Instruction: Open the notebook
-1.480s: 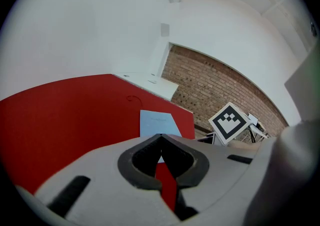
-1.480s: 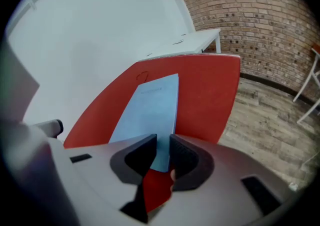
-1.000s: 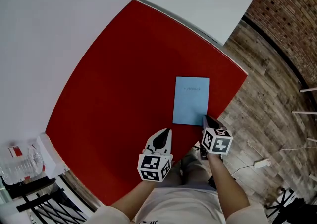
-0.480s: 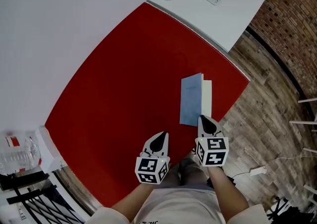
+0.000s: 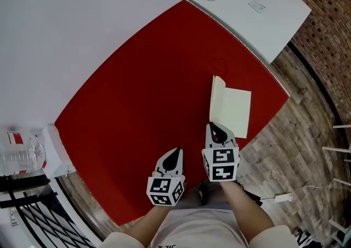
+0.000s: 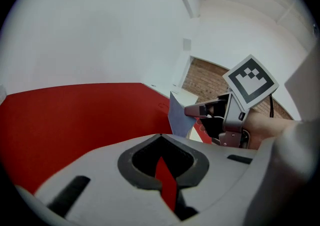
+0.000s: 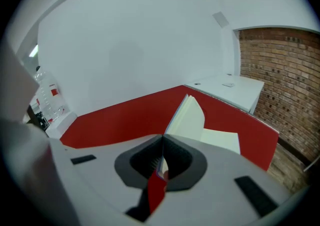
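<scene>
The notebook (image 5: 233, 111) lies near the right front edge of the red table top (image 5: 137, 93), its cream first page showing. Its blue cover (image 6: 179, 115) stands roughly upright along the spine side. My right gripper (image 5: 214, 130) is shut on the near bottom edge of that cover (image 7: 190, 115), whose cream inner side rises straight ahead of the jaws. To its left and nearer to me, my left gripper (image 5: 175, 157) hovers over bare red surface, shut with nothing in it. The left gripper view shows the right gripper (image 6: 220, 120) beside the raised cover.
A white table (image 5: 258, 11) adjoins the red one at the far right. Wooden floor (image 5: 307, 131) runs along the right edge, with a brick wall (image 7: 270, 70) beyond. A white shelf with a clear bottle (image 5: 22, 156) sits at the front left.
The blue cover, flat and closed a second ago, has been swung up and leftward by my right gripper, baring the cream page. My left gripper has stayed near the front edge.
</scene>
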`<action>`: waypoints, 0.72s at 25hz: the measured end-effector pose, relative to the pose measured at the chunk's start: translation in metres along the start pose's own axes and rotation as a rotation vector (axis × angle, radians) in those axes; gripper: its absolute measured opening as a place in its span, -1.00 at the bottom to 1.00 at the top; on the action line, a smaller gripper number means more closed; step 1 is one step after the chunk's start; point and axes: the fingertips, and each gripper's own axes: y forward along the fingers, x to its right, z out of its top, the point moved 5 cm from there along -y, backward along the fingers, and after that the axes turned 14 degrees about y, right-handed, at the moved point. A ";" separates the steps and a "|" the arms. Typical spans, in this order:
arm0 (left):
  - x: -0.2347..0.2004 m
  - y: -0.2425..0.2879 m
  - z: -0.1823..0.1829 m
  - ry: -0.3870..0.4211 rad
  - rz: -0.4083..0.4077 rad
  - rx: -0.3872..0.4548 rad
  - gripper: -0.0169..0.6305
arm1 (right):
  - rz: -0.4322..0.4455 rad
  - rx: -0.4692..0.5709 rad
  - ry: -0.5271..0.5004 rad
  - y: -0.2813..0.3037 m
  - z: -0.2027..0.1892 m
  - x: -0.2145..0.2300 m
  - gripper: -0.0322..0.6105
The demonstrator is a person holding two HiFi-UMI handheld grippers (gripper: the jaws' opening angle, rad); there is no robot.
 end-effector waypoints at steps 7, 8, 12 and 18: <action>-0.031 -0.026 -0.016 -0.041 0.066 -0.002 -0.93 | 0.014 -0.069 -0.136 0.043 -0.018 -0.049 -0.87; -0.035 -0.029 -0.019 -0.046 0.073 -0.004 -0.93 | 0.011 -0.086 -0.157 0.050 -0.023 -0.053 -0.87; -0.051 -0.038 -0.029 -0.065 0.099 -0.013 -0.93 | 0.010 -0.157 -0.220 0.079 -0.045 -0.067 -0.87; -0.065 -0.047 -0.041 -0.084 0.114 -0.026 -0.93 | -0.028 -0.285 -0.269 0.110 -0.089 -0.068 -0.87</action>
